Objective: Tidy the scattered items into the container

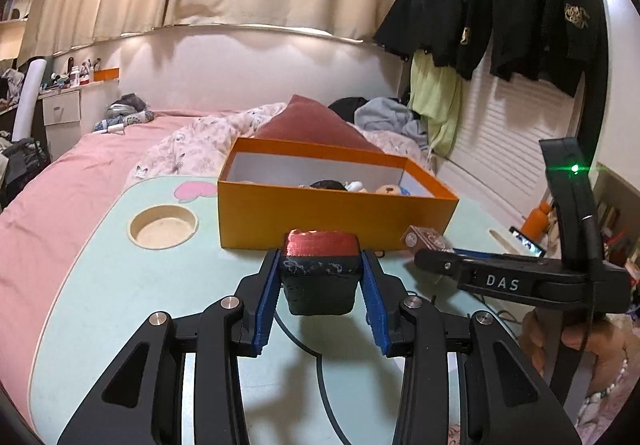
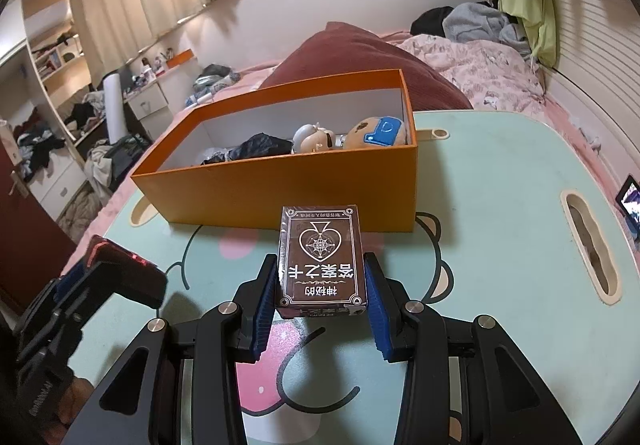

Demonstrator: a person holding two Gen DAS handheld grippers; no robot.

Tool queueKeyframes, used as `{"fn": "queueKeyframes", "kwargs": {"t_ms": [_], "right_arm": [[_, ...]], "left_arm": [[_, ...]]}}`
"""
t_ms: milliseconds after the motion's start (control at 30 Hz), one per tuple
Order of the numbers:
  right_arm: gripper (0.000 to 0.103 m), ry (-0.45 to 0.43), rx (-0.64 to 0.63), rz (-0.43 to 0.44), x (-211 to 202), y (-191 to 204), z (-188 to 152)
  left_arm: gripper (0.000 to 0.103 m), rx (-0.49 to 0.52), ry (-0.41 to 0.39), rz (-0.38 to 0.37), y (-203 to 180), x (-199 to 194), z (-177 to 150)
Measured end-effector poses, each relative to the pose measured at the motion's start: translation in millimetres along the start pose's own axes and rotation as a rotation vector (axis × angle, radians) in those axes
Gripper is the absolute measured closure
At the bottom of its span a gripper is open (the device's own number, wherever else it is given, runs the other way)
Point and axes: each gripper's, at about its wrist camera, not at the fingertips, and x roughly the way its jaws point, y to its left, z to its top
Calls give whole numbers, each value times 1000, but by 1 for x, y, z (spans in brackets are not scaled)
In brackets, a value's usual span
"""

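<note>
An open orange box (image 1: 304, 217) stands on the mint lap table (image 1: 120, 285), holding small toys and a black item. My left gripper (image 1: 320, 265) is shut on a red-topped black block (image 1: 318, 277), held above the table just before the box's near wall. My right gripper (image 2: 322, 281) is shut on a brown card deck (image 2: 322, 261), held above the table in front of the orange box (image 2: 280, 189). The deck (image 1: 424, 239) and right gripper also show at the right of the left wrist view. The left gripper with the block (image 2: 120, 269) shows at lower left of the right wrist view.
The table (image 2: 500, 245) rests on a bed with a pink sheet (image 1: 60, 173). It has a round cup recess (image 1: 162, 227) and a slot handle (image 2: 592, 241). A maroon pillow (image 2: 360, 57) lies behind the box. A phone (image 2: 630, 201) sits at the right edge.
</note>
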Motion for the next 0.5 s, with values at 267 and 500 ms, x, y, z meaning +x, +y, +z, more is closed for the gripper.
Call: {"fn": "queueKeyframes", "kwargs": {"t_ms": [267, 500], "right_arm": [[64, 7, -11, 1, 1, 1, -1], [64, 11, -11, 2, 1, 1, -2]], "left_arm": [[62, 36, 9, 31, -8, 2, -3], [62, 44, 24, 41, -8, 5, -4]]}}
